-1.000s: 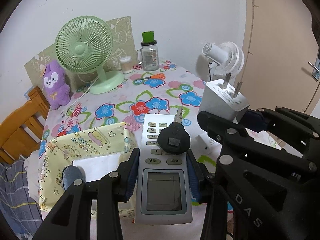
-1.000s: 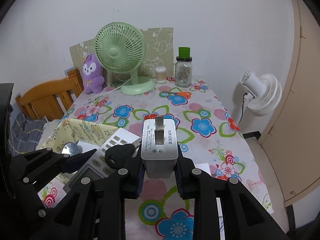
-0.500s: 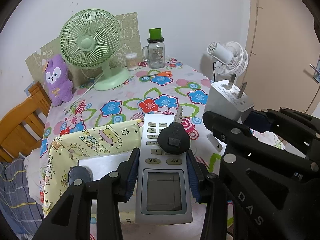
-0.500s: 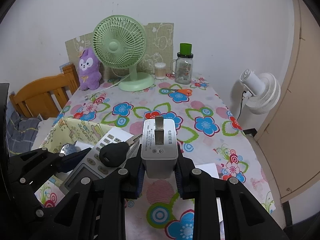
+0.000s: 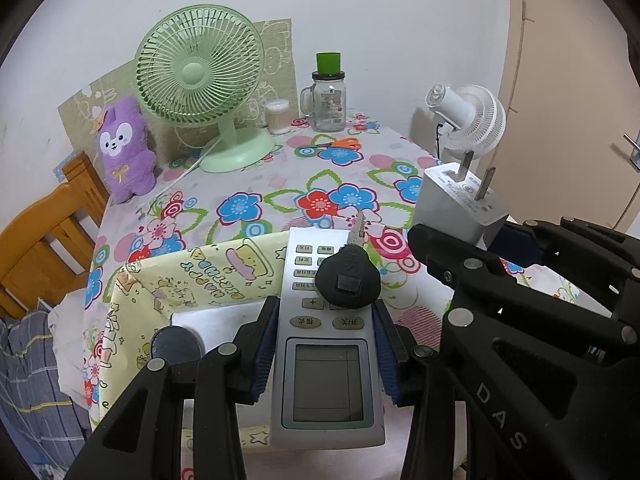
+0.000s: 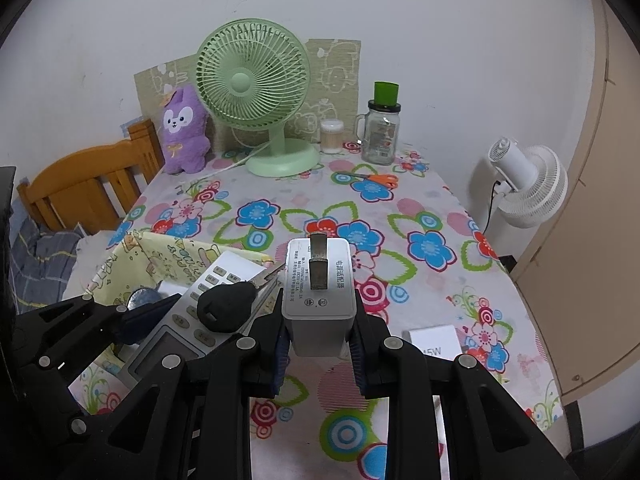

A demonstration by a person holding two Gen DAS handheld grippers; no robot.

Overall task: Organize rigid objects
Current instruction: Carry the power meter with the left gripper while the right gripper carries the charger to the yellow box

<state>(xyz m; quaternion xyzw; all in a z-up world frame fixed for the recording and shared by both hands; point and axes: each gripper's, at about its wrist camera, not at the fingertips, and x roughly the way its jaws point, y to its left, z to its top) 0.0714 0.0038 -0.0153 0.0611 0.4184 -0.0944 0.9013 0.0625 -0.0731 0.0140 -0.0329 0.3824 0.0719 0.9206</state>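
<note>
remote control (image 5: 326, 344) clamped in left tool (image 5: 325, 350)

- We see both views evenly lit by soft indoor light, with faint shadows behind the green fan (image 5: 199, 76) on the wall (image 6: 440, 20).
- Fisheye bending curves the door (image 6: 600, 200) at the right edge, and the corners go black.
- Everything stays sharp, with no blur or glare.

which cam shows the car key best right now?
Left wrist. The car key lies near frame centre on the remote held by the left gripper, with its black head and blade in full view. The right wrist view shows it small, at the left and at an angle, its blade tip beside the charger.
</note>
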